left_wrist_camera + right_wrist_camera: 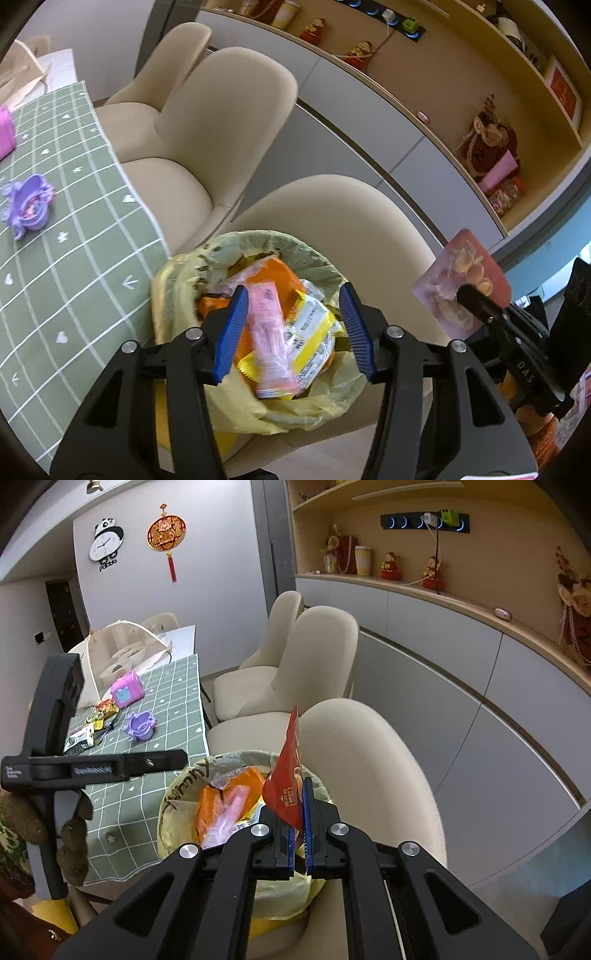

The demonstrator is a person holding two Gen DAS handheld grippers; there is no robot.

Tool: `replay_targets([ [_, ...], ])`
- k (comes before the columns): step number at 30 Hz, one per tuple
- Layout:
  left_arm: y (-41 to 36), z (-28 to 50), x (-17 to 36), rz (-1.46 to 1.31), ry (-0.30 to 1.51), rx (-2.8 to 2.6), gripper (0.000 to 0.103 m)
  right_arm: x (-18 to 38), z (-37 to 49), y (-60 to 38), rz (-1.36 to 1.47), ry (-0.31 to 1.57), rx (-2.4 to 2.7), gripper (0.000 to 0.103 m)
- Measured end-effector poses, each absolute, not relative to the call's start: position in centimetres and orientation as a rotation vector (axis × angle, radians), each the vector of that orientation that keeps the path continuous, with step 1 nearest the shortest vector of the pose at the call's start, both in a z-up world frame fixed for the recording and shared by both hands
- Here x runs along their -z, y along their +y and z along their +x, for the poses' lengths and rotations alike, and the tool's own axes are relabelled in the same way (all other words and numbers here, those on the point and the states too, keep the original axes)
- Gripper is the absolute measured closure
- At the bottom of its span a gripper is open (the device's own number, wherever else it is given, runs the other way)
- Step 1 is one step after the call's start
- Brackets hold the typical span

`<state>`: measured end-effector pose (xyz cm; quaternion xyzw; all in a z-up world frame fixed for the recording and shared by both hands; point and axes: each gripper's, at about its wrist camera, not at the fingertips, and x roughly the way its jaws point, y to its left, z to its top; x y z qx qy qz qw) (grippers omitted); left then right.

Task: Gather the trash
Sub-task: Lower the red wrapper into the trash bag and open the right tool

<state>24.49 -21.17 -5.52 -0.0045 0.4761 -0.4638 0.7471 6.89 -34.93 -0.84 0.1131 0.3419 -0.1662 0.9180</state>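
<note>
Left gripper (291, 328) hangs over the lined trash bin (177, 295) on the chair seat, jaws apart with nothing between the pads; the pink wrapper (271, 332) lies in the bin on the other wrappers, likely just dropped. Right gripper (300, 821) is clenched on a red snack packet (286, 775) at the bin's rim, ready to drop; more wrappers (92, 723) remain on the table beyond. Liner reads roughly "yummy"; packet print illegible.

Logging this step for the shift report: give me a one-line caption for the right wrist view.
Right gripper clamps a red snack wrapper over the lined trash bin.
</note>
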Motion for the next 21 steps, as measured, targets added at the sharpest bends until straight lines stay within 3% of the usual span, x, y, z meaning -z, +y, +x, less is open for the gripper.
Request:
replay_targets([
  [21,-7.2,25.4,4.5,-0.097,0.998,0.764,0.050,6.9,15.6,-31.5,0.323,0.856,0.105,0.096],
])
